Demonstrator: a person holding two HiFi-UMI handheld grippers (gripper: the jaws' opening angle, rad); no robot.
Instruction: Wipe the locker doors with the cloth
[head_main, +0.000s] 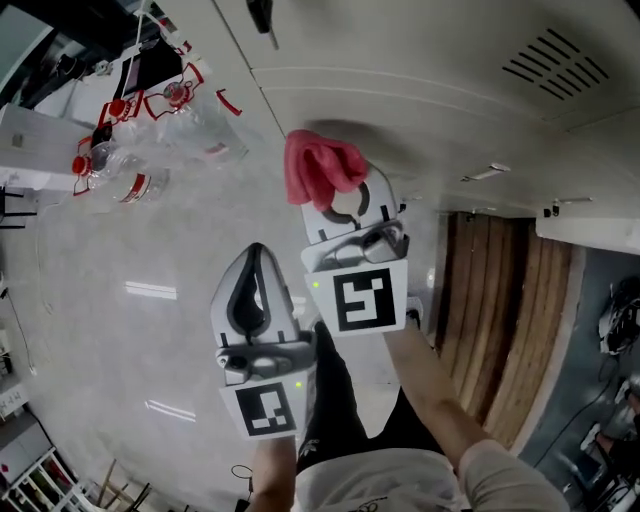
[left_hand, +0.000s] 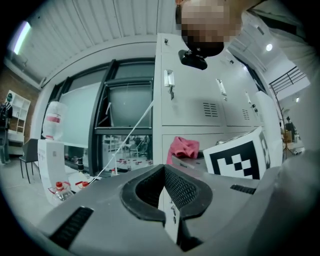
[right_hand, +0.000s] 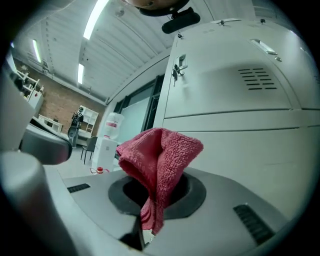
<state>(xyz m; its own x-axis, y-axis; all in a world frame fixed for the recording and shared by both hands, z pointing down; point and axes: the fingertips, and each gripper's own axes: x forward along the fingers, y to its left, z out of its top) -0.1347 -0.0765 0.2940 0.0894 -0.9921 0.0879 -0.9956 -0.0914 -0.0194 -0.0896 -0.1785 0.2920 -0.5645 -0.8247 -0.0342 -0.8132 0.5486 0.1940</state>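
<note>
Clamping the cloth (right_hand: 162, 160), right gripper (right_hand: 145, 227) faces locker door (right_hand: 245, 150).

Red terry cloth (head_main: 322, 168), bunched and crumpled, pinched in the right tongs (head_main: 343, 203), sticks up toward 12 o'clock. Pale grey locker doors (head_main: 430, 100), shut, vented, fill 1 o'clock.

Locker doors (head_main: 420, 110) close ahead; floor (head_main: 130, 340) open left; bottles (head_main: 130, 172) farther left

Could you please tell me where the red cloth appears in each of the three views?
Head view: cloth upper centre, held by the right gripper.
Left gripper view: just right of centre, mid-height.
Right gripper view: centre, pinched between the jaws.
Shared landmark: the grey locker doors behind it.
</note>
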